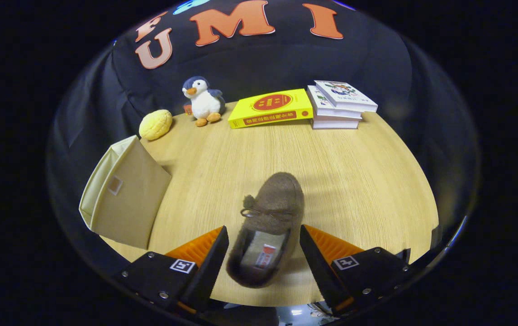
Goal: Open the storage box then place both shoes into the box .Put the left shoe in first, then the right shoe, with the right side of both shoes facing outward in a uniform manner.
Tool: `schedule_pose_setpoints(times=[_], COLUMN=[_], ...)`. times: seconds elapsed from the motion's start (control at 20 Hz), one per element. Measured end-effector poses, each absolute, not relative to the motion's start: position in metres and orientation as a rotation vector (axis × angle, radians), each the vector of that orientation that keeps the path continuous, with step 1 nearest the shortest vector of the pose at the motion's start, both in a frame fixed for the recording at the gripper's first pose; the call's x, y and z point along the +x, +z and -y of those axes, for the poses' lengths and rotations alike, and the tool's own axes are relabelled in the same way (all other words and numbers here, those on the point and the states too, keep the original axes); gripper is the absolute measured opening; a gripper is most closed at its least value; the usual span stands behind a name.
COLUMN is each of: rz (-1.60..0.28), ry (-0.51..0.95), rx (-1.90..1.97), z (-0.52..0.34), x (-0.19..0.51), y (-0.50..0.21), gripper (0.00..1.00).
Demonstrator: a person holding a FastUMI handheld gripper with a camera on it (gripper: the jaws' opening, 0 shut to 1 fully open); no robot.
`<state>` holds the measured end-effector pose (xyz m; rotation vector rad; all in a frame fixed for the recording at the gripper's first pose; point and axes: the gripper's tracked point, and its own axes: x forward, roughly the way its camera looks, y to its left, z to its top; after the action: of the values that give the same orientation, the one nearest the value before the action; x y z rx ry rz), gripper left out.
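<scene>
A brown fuzzy slipper-type shoe [270, 226] with a small bow lies on the wooden table [354, 181], toe pointing away from me. Its heel end sits between my two fingers. My gripper [264, 237] is open: the left finger [216, 258] nearly touches the shoe's side, while the right finger [313, 258] stands a small gap off it. A beige fabric storage box [125, 194] stands to the left of the shoe and of my left finger, apart from both. From here I cannot tell whether the box is open.
Along the back of the table stand a yellow bun-shaped toy [155, 124], a plush penguin [202, 100], a yellow book [271, 107] and a stack of white books [338, 105]. Bare tabletop lies between them and the shoe.
</scene>
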<state>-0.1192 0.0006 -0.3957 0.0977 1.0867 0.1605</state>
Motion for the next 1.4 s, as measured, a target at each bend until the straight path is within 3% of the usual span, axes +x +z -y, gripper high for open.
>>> schedule_pose_setpoints(times=[0.25, 0.45, 0.65, 0.8, 1.1, 1.4], rz=[-1.111, -1.076, -1.036, -1.031, -0.948, -0.885], ry=[0.136, 0.129, 0.058, -0.017, -0.023, 0.062], rx=[0.068, 0.066, 0.041, 0.089, 0.164, 0.195], z=[0.021, 0.020, 0.021, 0.024, -0.016, -0.096], x=[-0.114, -0.104, -0.097, -0.095, -0.077, -0.057], y=[-0.434, -0.450, -0.460, -0.451, -0.373, -0.298], gripper=[0.86, 0.67, 0.38, 0.09, 0.06, 0.06])
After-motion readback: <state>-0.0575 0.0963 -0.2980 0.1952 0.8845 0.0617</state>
